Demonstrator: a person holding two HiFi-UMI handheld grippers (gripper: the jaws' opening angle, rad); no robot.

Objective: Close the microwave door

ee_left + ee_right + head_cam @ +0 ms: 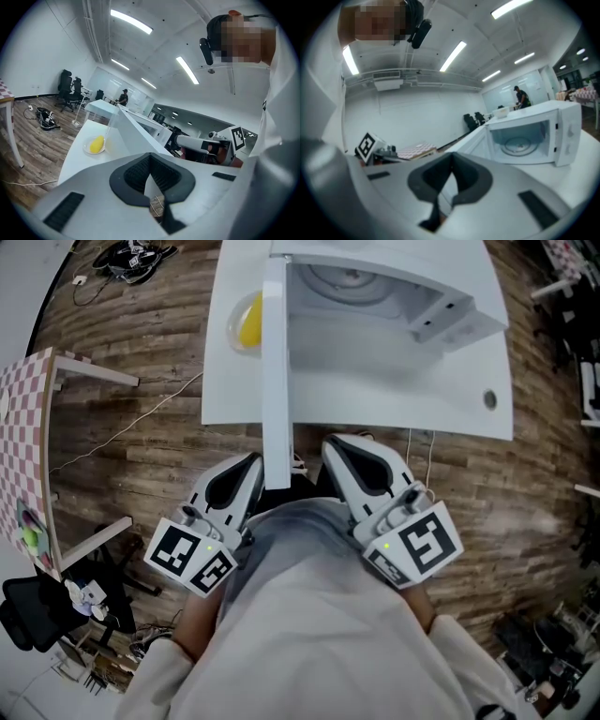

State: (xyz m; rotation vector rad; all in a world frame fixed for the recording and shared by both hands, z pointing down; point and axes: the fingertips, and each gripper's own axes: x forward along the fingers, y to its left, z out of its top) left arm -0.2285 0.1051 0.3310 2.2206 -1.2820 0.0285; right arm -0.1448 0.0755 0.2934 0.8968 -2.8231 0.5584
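The microwave (403, 324) stands at the far side of the white table (375, 399), its door (275, 381) swung fully open and projecting edge-on toward the near table edge, cavity exposed to its right. The left gripper (251, 465) sits near the door's free end on its left, the right gripper (333, 444) on its right; both have jaws together on nothing, consistent with a push rather than a grasp. A yellow item on a plate (246, 322) lies left of the door, judged outside its closing arc.
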